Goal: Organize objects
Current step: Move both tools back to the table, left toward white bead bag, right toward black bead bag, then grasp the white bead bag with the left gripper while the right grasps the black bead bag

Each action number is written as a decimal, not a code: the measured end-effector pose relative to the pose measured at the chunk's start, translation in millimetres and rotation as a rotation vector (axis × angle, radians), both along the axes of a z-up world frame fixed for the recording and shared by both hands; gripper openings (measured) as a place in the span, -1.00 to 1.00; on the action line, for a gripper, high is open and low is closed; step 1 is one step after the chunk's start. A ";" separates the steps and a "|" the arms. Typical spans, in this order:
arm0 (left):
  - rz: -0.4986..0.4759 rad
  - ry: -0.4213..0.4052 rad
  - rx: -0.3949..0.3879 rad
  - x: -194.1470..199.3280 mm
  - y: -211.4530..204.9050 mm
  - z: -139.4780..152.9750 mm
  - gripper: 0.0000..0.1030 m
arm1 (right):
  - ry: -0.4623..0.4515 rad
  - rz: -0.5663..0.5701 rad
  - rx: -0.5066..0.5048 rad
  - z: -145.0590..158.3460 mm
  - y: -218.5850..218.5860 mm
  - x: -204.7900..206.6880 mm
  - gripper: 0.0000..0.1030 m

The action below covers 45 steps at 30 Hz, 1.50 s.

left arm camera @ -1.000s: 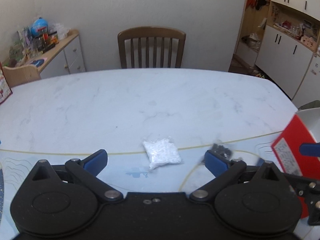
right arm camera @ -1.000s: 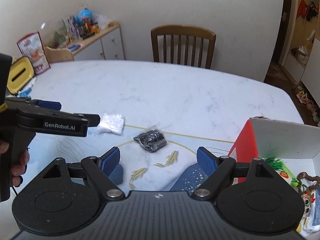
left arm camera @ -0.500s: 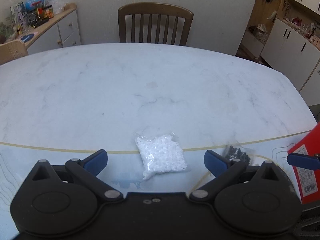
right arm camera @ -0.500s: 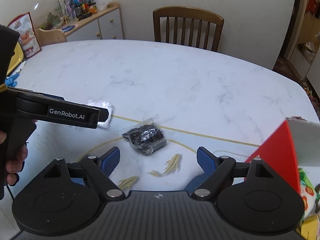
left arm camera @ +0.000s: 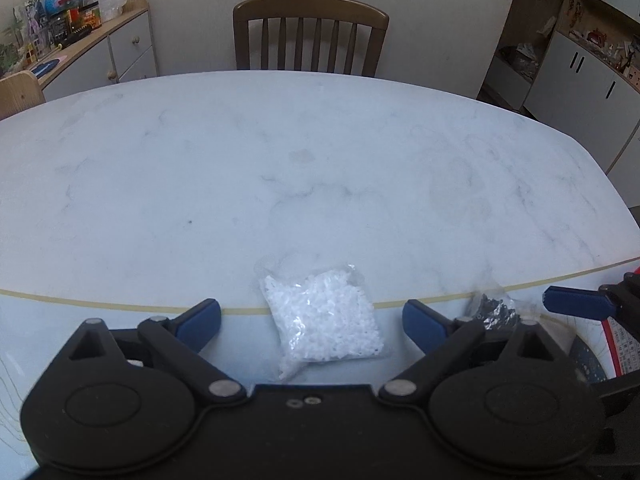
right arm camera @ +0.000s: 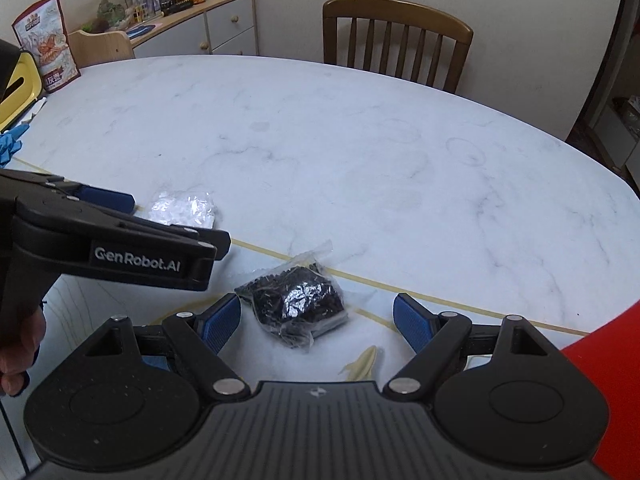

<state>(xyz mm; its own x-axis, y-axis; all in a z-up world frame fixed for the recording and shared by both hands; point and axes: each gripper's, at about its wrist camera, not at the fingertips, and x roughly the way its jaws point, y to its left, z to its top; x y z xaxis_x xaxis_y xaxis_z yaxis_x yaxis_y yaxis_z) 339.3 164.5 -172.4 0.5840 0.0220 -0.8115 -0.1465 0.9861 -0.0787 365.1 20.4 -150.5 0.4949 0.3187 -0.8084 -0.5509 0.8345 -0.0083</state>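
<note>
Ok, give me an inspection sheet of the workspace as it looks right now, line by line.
Surface: white marble-look table with a printed mat edge at the near side.
Job's things: bag of white beads and bag of black beads lying flat on the table, apart from each other; red box at the right edge, mostly cut off.
Clutter: snack pouch and yellow item at the far left of the table.
Grippers: left hand-held gripper open, bracketing the white bag; right hand-held gripper open, bracketing the black bag.
Cables: nothing seen.
Surroundings: wooden chair, sideboard with toys, cabinets.
</note>
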 end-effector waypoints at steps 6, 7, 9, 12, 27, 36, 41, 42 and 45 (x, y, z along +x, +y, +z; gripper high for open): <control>-0.005 -0.025 0.017 -3.4 -4.3 2.1 0.56 | 0.001 -0.002 -0.004 -4.1 4.9 1.2 0.38; -0.003 -0.027 0.017 -4.4 -4.6 2.9 0.46 | 0.002 -0.002 -0.001 -4.0 5.1 0.9 0.33; 0.003 -0.033 0.011 -7.0 -4.8 4.8 0.31 | 0.001 -0.007 0.002 -4.2 5.0 0.1 0.29; 0.002 -0.038 -0.007 -7.9 -3.7 6.4 0.08 | 0.000 -0.009 0.003 -3.9 4.9 -2.2 0.16; -0.040 -0.028 -0.051 -24.9 -7.0 13.2 -0.25 | 0.029 -0.048 0.016 9.2 -3.5 -20.6 -0.14; -0.091 -0.019 -0.099 -48.0 -18.4 15.3 -0.35 | 0.055 -0.080 0.051 25.5 -25.2 -50.3 -0.15; -0.116 -0.001 -0.146 -63.2 -28.3 18.9 -0.35 | 0.064 -0.104 0.079 38.4 -41.1 -68.0 -0.15; -0.124 0.005 -0.154 -65.9 -31.2 19.4 -0.35 | 0.065 -0.109 0.085 41.1 -44.5 -71.9 -0.15; -0.144 0.008 -0.162 -75.6 -40.1 24.3 -0.35 | 0.072 -0.120 0.105 49.4 -55.0 -84.2 -0.15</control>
